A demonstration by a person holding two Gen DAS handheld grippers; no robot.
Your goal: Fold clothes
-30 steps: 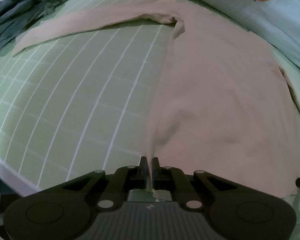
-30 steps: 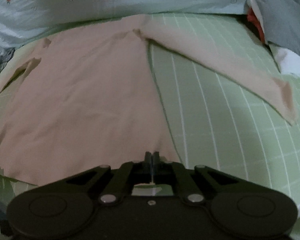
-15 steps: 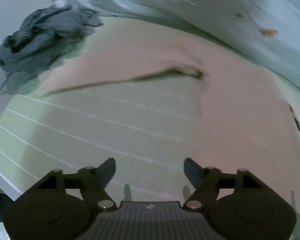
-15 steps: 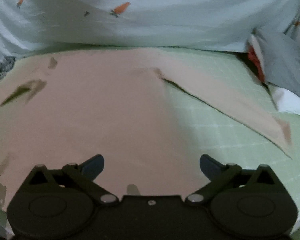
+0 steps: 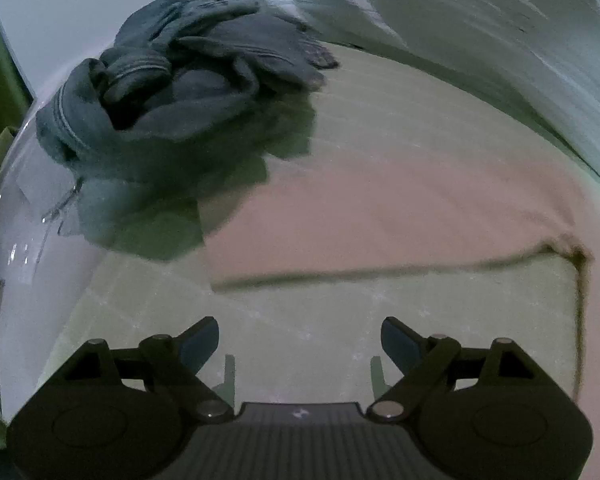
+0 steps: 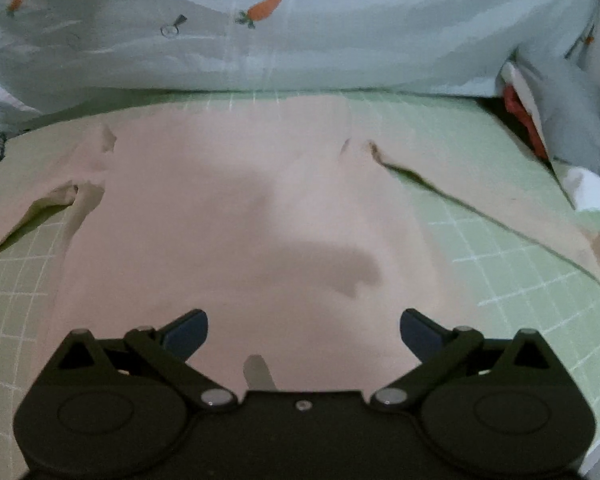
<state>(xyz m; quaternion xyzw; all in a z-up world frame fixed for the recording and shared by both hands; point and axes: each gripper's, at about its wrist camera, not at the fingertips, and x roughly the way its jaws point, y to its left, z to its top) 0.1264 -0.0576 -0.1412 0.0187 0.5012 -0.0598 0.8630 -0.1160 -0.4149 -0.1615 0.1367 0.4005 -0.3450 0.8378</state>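
Both hand-held grippers, left (image 5: 300, 340) and right (image 6: 304, 330), are hanging wide and empty over the spread pink shirt (image 6: 236, 232) (sleeves unfolded); the next move is probably calling for pinching a sleeve (image 5: 380, 228).

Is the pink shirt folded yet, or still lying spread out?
Spread out, not folded. The pink shirt lies flat on the green sheet, both sleeves angled outward. The left gripper and right gripper are open, holding nothing.
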